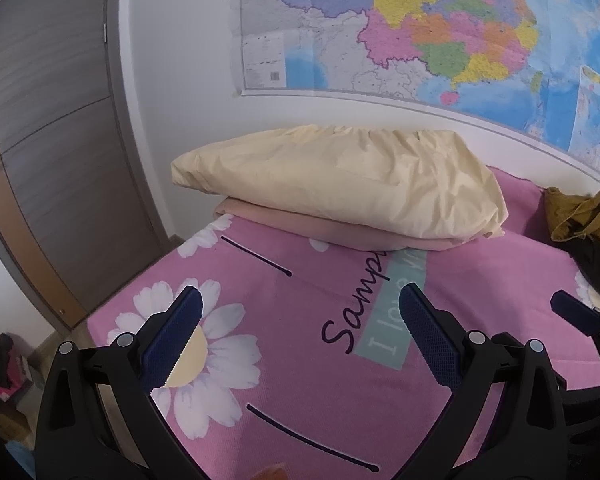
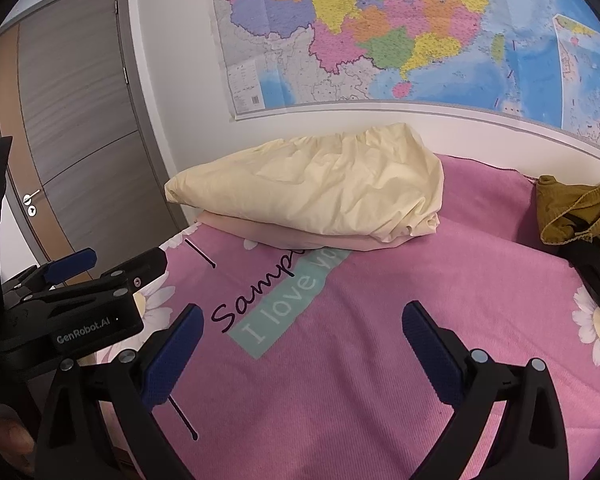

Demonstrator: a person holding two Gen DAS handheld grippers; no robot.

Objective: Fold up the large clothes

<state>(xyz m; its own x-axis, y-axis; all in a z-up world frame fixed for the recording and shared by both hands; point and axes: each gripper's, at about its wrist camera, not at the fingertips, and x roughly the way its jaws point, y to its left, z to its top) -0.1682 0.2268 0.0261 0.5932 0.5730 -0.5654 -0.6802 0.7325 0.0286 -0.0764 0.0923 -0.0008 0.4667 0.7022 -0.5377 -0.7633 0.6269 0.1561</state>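
A folded cream garment [image 1: 340, 184] lies on a folded peach one [image 1: 300, 226] at the far side of the pink daisy bed sheet [image 1: 320, 380]; the stack also shows in the right wrist view [image 2: 312, 192]. A crumpled mustard garment [image 1: 580, 212] over dark clothing sits at the far right, and shows in the right wrist view [image 2: 572, 212]. My left gripper [image 1: 300, 336] is open and empty above the sheet. My right gripper [image 2: 302, 348] is open and empty above the sheet, right of the left one.
A wall map [image 1: 420, 28] hangs behind the bed. A grey door [image 2: 80, 128] stands at the left. Boxes and clutter [image 1: 4, 384] lie on the floor at the bed's left edge.
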